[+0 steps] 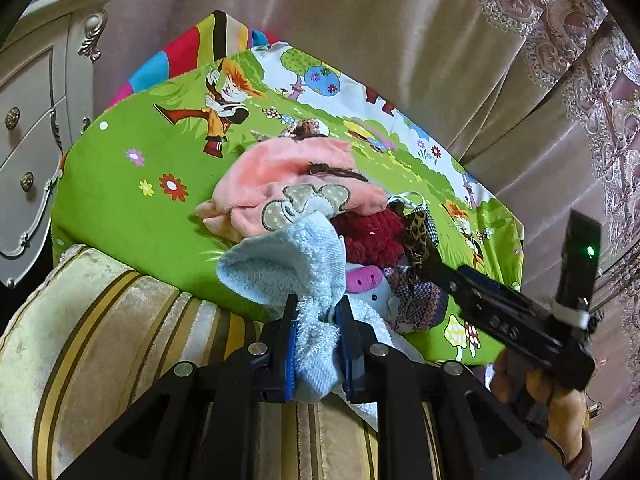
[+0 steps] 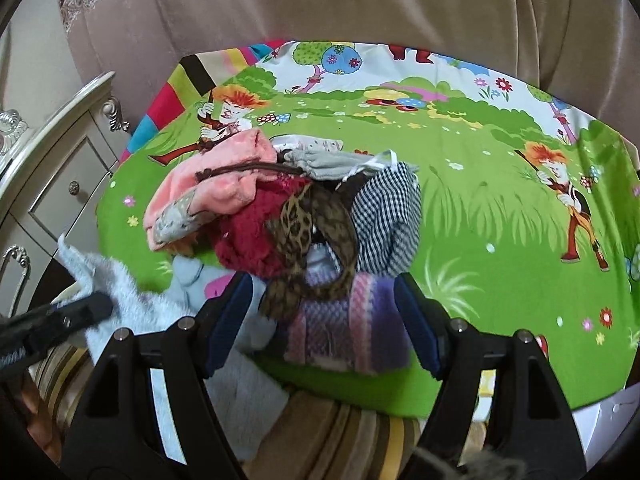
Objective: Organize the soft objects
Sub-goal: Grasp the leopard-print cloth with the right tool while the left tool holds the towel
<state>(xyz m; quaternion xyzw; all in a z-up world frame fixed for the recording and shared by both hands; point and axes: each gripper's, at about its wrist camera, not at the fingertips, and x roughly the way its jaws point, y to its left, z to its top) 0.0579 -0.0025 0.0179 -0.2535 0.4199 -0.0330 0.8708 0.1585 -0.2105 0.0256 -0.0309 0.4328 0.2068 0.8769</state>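
Observation:
A pile of soft things lies on a green cartoon-print sheet: a pink fleece piece, a red fuzzy piece, a leopard-print cloth, a checked cloth and a purple-pink knit. My left gripper is shut on a light blue towel at the pile's near edge. My right gripper is open, its fingers on either side of the knit and the leopard cloth; I cannot see the pads pressing on them. In the left wrist view the right gripper reaches in from the right, held by a hand.
A white carved dresser stands at the left. A striped velvet cushion lies in front of the sheet. Beige curtains and lace hang behind. A bright striped cloth shows beyond the sheet's far corner.

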